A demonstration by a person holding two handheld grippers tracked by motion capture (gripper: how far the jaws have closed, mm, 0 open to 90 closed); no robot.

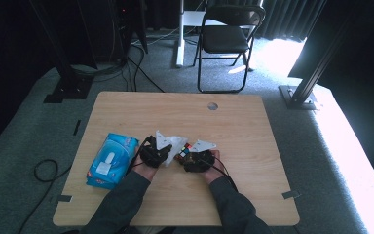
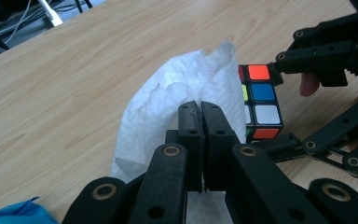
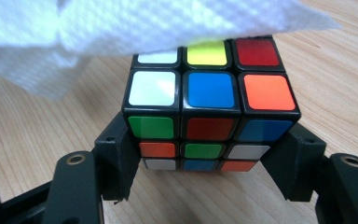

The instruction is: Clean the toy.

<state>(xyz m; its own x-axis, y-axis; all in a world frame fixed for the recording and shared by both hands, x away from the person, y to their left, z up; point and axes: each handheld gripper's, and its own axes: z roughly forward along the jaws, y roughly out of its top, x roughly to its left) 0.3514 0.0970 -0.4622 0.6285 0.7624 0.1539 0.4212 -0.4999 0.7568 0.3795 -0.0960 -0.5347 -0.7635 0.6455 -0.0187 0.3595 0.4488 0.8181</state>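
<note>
We hold the puzzle cube mid-table, clamped at its flat sides by our right gripper; it's rigid, light, slick. Our left gripper, pressed together on the soft tissue, drapes it over the cube's top.

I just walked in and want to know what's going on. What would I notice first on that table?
Right in the middle of the wooden table is a colourful puzzle cube, pinched between the jaws of the right tool. The left tool is shut on a crumpled white tissue and holds it against the cube's top. Off to the left lies a blue pack of wipes.
</note>
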